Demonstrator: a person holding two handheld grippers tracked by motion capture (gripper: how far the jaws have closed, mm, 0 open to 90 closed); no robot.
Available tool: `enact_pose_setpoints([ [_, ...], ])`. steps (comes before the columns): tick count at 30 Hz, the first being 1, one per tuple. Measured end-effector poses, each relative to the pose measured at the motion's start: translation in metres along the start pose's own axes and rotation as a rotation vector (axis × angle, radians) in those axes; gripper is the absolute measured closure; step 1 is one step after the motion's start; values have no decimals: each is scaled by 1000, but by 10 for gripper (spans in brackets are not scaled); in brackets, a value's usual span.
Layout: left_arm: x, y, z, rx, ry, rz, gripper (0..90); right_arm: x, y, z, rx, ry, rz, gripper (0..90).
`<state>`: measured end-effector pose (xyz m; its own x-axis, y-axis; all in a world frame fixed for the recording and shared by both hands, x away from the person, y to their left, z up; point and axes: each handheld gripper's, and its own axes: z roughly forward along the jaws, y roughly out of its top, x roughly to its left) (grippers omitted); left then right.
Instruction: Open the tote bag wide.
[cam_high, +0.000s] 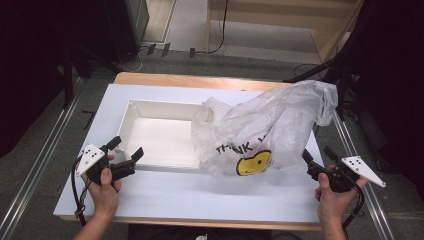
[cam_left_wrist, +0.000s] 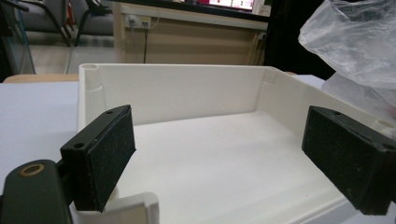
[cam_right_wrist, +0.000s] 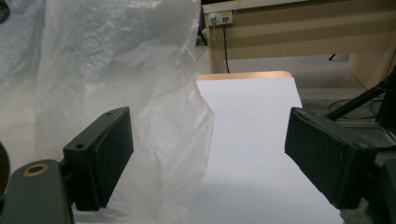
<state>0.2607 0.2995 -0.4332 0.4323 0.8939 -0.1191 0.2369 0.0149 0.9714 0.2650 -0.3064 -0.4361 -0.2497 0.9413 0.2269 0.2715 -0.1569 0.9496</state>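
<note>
A shallow white plastic tray (cam_high: 150, 137) is lying on the smooth white desk (cam_high: 200, 192). A crinkly clear plastic bag (cam_high: 265, 125) with a yellow smiley face is covering the tray's 3 o'clock end. The left hand-held gripper (cam_high: 127, 150) at 8 o'clock and the right hand-held gripper (cam_high: 317, 154) at 4 o'clock are both spread wide, holding nothing.

The right gripper (cam_right_wrist: 205, 158) is holding its fingers (cam_right_wrist: 100, 156) wide apart above the white desk (cam_right_wrist: 252, 140); a crumpled clear plastic bag (cam_right_wrist: 116, 70) is standing just beside the left finger.
</note>
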Motion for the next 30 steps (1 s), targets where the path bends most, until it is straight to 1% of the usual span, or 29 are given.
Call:
enact_pose_setpoints([
  [2,-2,0,0,9,-1,11,98,3,3,0,-9,19,17,153],
  [3,-3,0,0,15,-6,6,98,5,4,0,-11,33,28,150],
  [4,-4,0,0,20,-9,0,98,7,7,-1,-14,43,22,150],
  [5,-5,0,0,24,-14,3,98,11,9,-1,-19,55,20,148],
  [7,-9,2,2,28,-24,-3,99,20,16,-1,-30,77,-2,144],
  [9,-14,6,5,36,-38,1,99,30,25,0,-43,99,-20,142],
  [12,-22,12,11,46,-65,6,99,45,37,3,-58,134,-29,135],
  [13,-25,15,14,43,-75,5,99,49,40,5,-59,135,-38,131],
  [15,-31,20,21,46,-90,12,99,55,48,10,-54,125,-48,96],
  [16,-35,24,26,50,-97,17,99,57,52,13,-49,115,-44,93],
  [17,-38,26,30,52,-107,21,99,57,57,17,-47,109,-28,93],
  [18,-40,28,32,57,-112,28,100,58,60,19,-48,110,-16,93],
  [19,-43,30,36,63,-117,31,99,58,63,20,-49,105,-15,93],
  [20,-46,32,39,69,-129,21,102,58,66,22,-47,104,-8,87],
  [22,-52,35,47,82,-163,-23,140,59,71,25,-42,108,0,85],
  [23,-55,37,51,92,-177,-28,138,59,72,27,-31,110,3,85],
  [24,-59,39,55,100,-179,-20,138,60,74,29,-23,106,0,88],
  [25,-63,41,59,104,-181,-9,138,61,75,31,-15,112,3,106],
  [26,-67,44,62,104,-182,0,138,63,75,32,-8,129,4,135],
  [27,-71,47,64,98,-187,6,139,64,75,34,0,149,-4,152],
  [28,-73,50,67,86,-189,16,141,67,75,35,3,155,-17,191],
  [29,-76,55,69,72,-188,17,142,69,73,35,4,162,-36,272],
  [30,-77,57,70,60,-187,13,143,72,72,35,10,173,-57,334],
])
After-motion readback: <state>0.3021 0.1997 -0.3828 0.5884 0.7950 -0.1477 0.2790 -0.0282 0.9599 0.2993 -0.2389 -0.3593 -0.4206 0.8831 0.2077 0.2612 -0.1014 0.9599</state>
